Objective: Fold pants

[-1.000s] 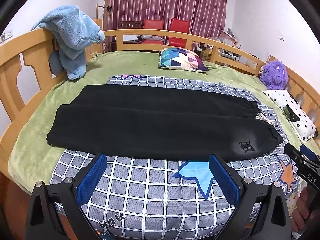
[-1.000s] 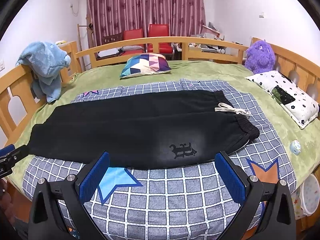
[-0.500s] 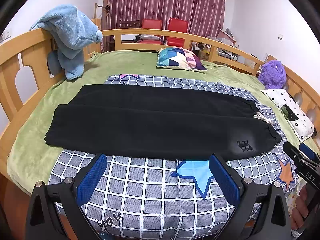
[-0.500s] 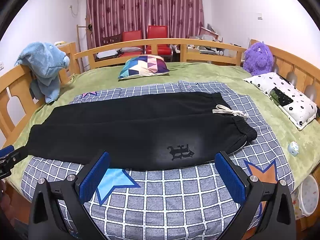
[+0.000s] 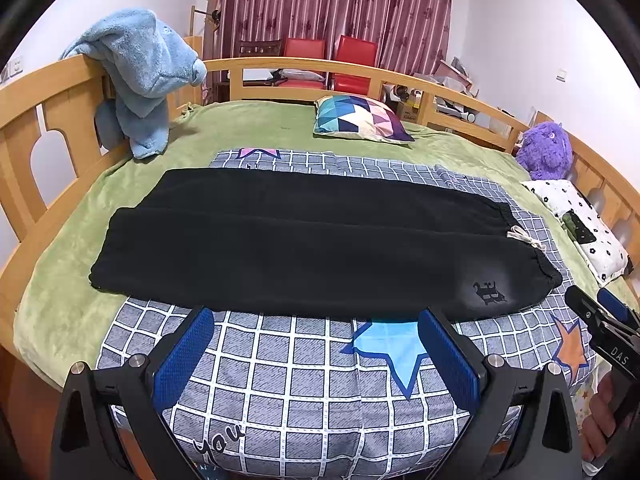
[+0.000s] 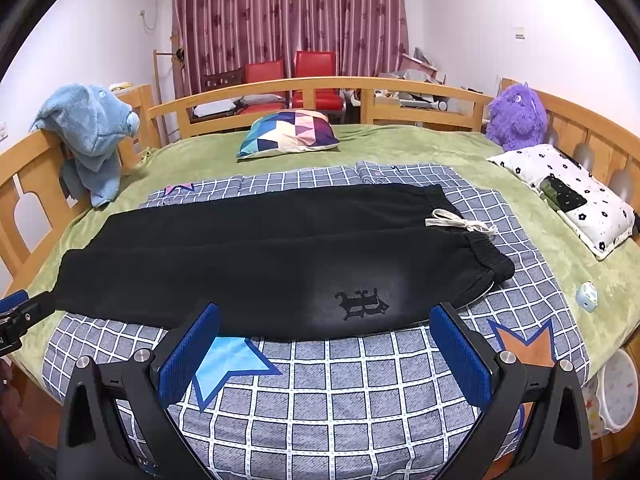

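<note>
Currently one pair of black pants (image 5: 312, 240) lies flat; two grippers, left gripper (image 5: 316, 354) and right gripper (image 6: 326, 354), both spread wide.

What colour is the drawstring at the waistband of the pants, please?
The drawstring is off-white or cream against the black pants; the right wrist view shows it best.

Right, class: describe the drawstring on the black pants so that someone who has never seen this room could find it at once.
Start at the wooden-railed bed and find the black pants laid flat across the checked quilt. Follow them to the gathered waistband end, nearest the white flowered pillow. There lies the drawstring, a tied cream cord, the only pale thing on the dark cloth.
</note>
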The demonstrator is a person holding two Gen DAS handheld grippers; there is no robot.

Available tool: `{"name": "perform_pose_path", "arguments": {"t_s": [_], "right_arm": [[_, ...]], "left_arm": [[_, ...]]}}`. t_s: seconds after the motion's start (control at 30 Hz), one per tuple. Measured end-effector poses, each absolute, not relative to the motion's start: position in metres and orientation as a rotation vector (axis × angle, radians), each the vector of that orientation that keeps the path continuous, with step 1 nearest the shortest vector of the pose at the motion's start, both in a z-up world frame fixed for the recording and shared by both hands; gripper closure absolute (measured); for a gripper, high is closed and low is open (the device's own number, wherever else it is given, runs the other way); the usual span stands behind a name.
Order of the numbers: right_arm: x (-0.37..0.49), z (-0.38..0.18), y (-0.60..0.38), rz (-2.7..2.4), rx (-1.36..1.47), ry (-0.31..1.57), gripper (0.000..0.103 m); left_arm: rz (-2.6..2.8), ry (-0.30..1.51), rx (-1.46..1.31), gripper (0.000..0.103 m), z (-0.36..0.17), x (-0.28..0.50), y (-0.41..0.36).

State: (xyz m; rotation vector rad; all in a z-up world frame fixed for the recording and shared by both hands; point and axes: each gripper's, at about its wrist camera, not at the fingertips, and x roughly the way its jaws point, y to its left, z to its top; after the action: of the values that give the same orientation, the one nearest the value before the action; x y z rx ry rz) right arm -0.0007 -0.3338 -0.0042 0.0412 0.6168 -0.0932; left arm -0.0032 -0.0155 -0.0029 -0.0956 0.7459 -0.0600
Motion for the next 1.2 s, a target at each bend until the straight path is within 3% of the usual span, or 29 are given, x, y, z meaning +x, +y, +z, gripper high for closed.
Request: {"name": "perform_pose_path", "arguments": {"t_s": [1.2], "right_arm": [[0.010,-0.020,-0.332,-0.040,0.030,0.605,0.001]], "left_arm": [[-0.033,0.707,-0.074,0.000,-0.009,0.013,-0.019]]}}
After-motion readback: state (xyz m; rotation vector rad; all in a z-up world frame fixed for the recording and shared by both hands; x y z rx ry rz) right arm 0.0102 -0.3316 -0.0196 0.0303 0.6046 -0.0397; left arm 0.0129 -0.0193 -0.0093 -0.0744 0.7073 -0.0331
